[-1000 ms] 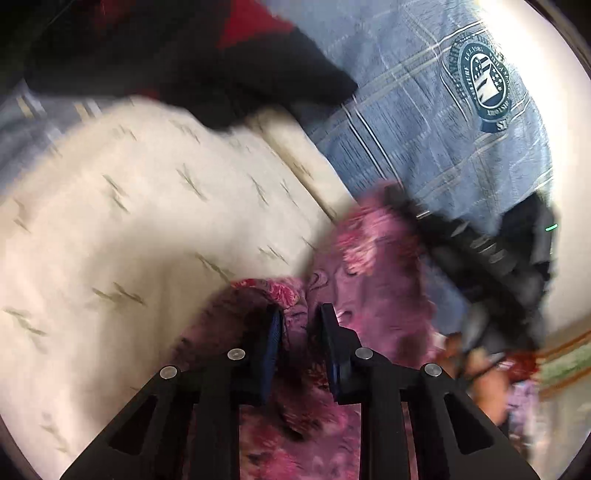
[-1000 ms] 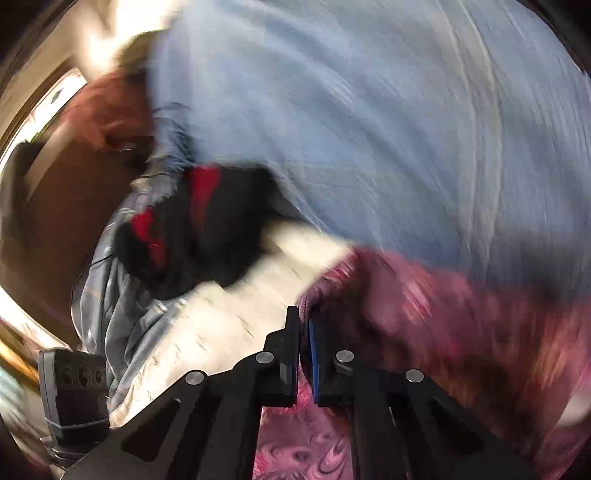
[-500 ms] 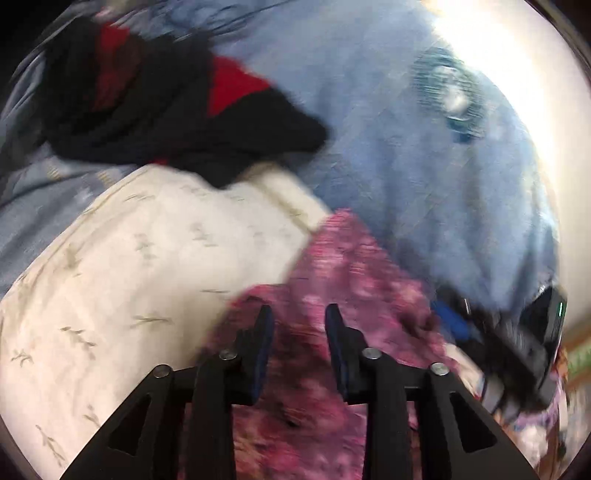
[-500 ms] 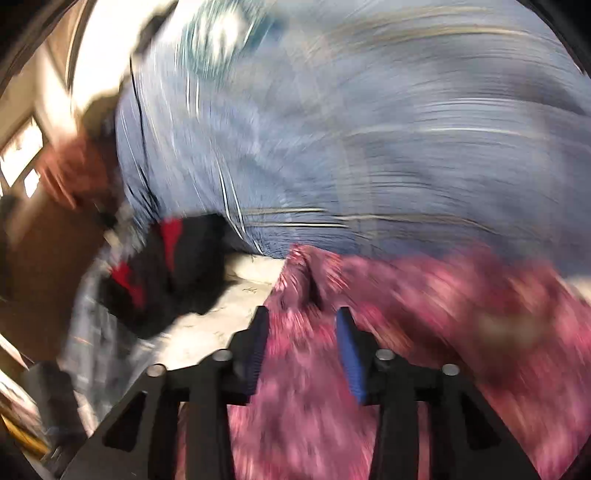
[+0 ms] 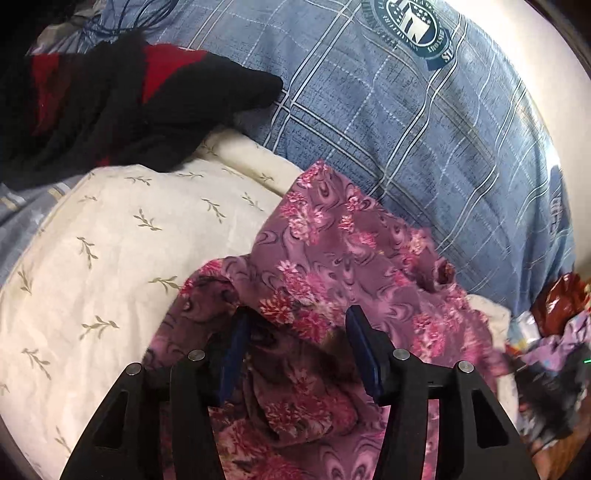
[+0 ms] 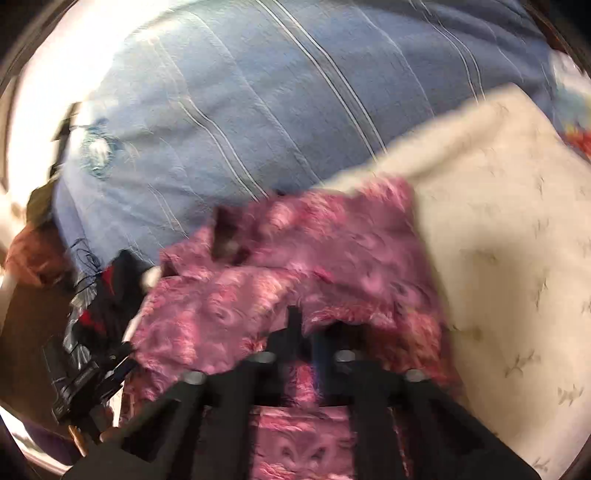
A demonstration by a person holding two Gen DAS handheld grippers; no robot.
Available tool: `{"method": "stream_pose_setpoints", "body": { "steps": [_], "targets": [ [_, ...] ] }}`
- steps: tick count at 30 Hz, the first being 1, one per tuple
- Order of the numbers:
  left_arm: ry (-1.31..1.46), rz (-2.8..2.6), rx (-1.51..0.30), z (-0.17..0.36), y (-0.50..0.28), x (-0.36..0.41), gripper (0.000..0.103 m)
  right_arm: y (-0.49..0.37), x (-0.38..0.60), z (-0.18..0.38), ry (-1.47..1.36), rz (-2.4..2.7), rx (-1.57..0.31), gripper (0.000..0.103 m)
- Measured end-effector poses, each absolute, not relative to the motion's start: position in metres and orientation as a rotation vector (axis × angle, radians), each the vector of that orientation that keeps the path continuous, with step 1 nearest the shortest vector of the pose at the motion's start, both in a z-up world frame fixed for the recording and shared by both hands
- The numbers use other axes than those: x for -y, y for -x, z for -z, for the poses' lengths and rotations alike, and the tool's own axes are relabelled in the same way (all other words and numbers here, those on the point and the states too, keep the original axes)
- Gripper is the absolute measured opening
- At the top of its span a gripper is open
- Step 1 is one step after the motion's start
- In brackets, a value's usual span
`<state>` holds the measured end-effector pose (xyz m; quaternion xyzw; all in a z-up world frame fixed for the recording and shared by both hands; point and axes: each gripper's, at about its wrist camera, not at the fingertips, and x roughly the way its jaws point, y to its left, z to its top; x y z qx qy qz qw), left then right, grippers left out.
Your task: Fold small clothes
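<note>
Left wrist view, left gripper [image 5: 295,332] just opening, released over floral garment [image 5: 332,251], bedspread crest [image 5: 413,26] lettering unreadable, right gripper [image 6: 306,332] clenched on it

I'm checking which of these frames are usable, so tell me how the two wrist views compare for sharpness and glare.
Left wrist view: sharp; the purple floral garment and the crest on the blue plaid cover read clearly, with washed-out glare at the upper right edge. Right wrist view: heavily motion-blurred; the garment and cream leaf-print cloth are smeared, and glare burns out the upper left.
</note>
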<state>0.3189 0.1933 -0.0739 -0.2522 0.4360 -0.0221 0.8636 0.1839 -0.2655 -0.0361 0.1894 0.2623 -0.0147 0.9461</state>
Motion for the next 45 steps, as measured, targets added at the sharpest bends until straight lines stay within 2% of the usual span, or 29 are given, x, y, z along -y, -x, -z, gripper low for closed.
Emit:
{"method": "stream_pose_setpoints", "body": {
  "steps": [2,4,6,7,9,10,11,12,13,14,15,16,20,23,26,31,36,41,45],
  "targets": [
    [0.522,0.028,-0.942,0.078,-0.322,-0.19,0.053,-0.177,0.262,0.023,-0.344,0.058,-0.437,0.004],
    [0.534,0.033,-0.958,0.083,-0.327,-0.191,0.052,-0.194,0.27,0.034,-0.34,0.123,-0.521,0.006],
    [0.543,0.048,-0.955,0.078,-0.326,-0.192,0.051,-0.211,0.276,0.055,-0.309,0.199,-0.694,0.006],
    [0.552,0.066,-0.948,0.074,-0.326,-0.192,0.051,-0.205,0.276,0.055,-0.316,0.192,-0.682,0.012],
    [0.606,0.146,-0.908,0.061,-0.318,-0.195,0.053,-0.172,0.27,0.039,-0.351,0.139,-0.557,0.013],
    [0.613,0.18,-0.888,0.056,-0.315,-0.193,0.054,-0.163,0.269,0.034,-0.361,0.105,-0.523,0.017],
    [0.595,0.2,-0.882,0.052,-0.312,-0.188,0.062,-0.153,0.263,0.029,-0.364,0.062,-0.495,0.022],
    [0.549,0.193,-0.897,0.053,-0.312,-0.18,0.066,-0.148,0.258,0.03,-0.361,0.028,-0.493,0.038],
    [0.508,0.169,-0.934,0.06,-0.314,-0.173,0.066,-0.149,0.255,0.034,-0.36,0.013,-0.515,0.052],
    [0.485,0.155,-0.99,0.071,-0.319,-0.167,0.064,-0.153,0.254,0.043,-0.35,0.017,-0.564,0.056],
    [0.473,0.164,-1.044,0.082,-0.322,-0.162,0.064,-0.165,0.254,0.06,-0.332,0.043,-0.663,0.056],
    [0.433,0.154,-1.02,0.078,-0.319,-0.16,0.062,-0.171,0.255,0.075,-0.322,0.072,-0.735,0.053],
    [0.443,0.222,-1.074,0.049,-0.301,-0.169,0.061,-0.143,0.251,0.052,-0.376,0.04,-0.669,0.054],
    [0.39,0.221,-1.095,0.023,-0.275,-0.192,0.063,-0.09,0.247,0.035,-0.368,-0.005,-0.636,0.055],
    [0.322,0.189,-1.167,0.009,-0.242,-0.213,0.063,-0.043,0.244,0.047,-0.321,0.01,-0.654,0.061],
    [0.329,0.128,-1.302,0.024,-0.176,-0.249,0.063,0.028,0.259,0.096,-0.323,0.066,-0.729,0.063],
    [0.445,0.105,-1.386,0.048,-0.136,-0.268,0.063,0.055,0.27,0.144,-0.462,0.04,-0.772,0.063],
    [0.456,0.146,-1.402,0.054,-0.121,-0.264,0.065,0.053,0.24,0.16,-0.462,-0.088,-0.807,0.063],
    [0.418,0.193,-1.408,0.058,-0.113,-0.258,0.067,0.049,0.209,0.165,-0.357,-0.174,-0.848,0.063]
  ]
}}
